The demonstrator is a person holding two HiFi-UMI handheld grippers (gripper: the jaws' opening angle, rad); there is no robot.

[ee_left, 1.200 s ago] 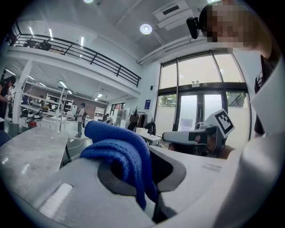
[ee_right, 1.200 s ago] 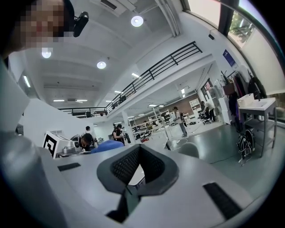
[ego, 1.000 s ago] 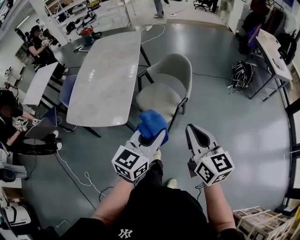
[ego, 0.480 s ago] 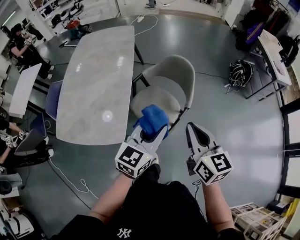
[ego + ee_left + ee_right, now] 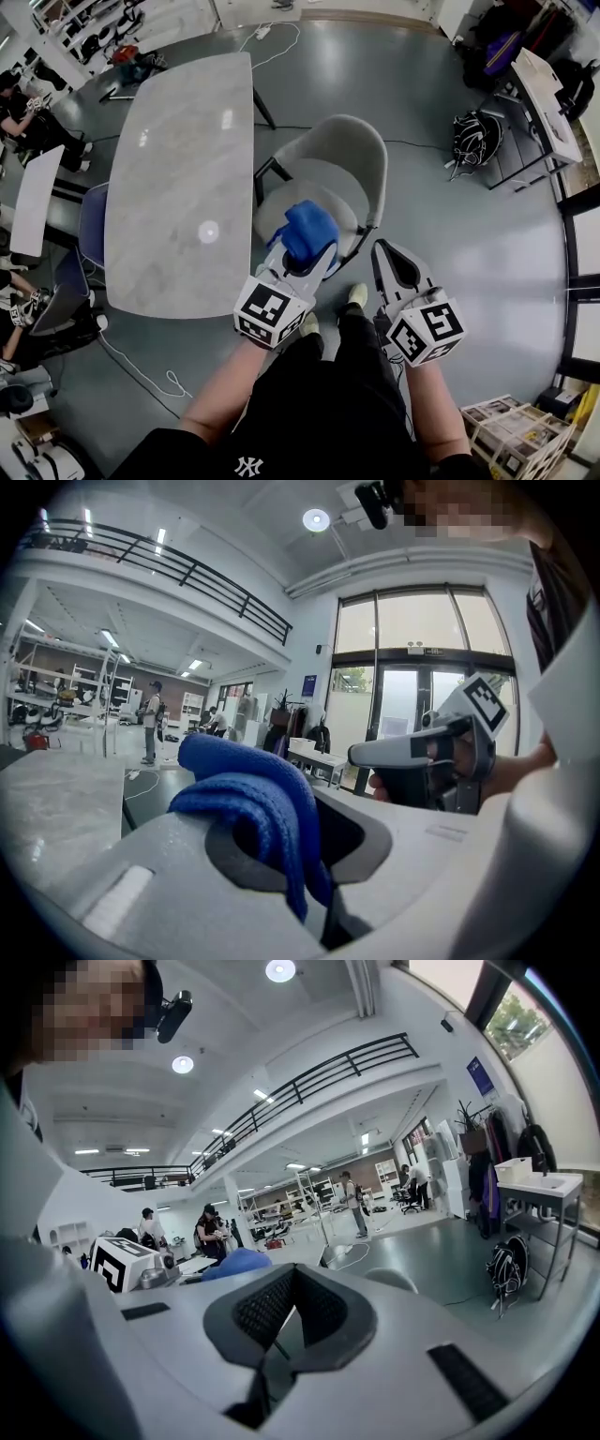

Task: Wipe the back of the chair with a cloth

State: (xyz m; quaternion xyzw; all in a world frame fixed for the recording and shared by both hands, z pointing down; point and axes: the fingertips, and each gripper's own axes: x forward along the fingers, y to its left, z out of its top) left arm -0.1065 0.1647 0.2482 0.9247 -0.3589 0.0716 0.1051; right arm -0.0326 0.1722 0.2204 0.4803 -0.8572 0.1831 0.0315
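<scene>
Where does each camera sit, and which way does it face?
Head view: on the person's head, looking down at chair and table; shows forearms, legs, both grippers.
Left gripper view: on left gripper, along jaws shut on blue cloth, toward glass doors; shows right gripper.
Right gripper view: on right gripper, along shut, empty jaws across hall; shows left gripper's cube.
Shared: blue cloth, all three.

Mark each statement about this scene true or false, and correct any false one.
1. The left gripper is shut on the blue cloth. True.
2. The right gripper holds a second cloth. False: its jaws are together with nothing between them.
3. The grey chair stands beside the marble table. True.
4. The blue cloth lies on the marble table. False: it is held in the left gripper.
</scene>
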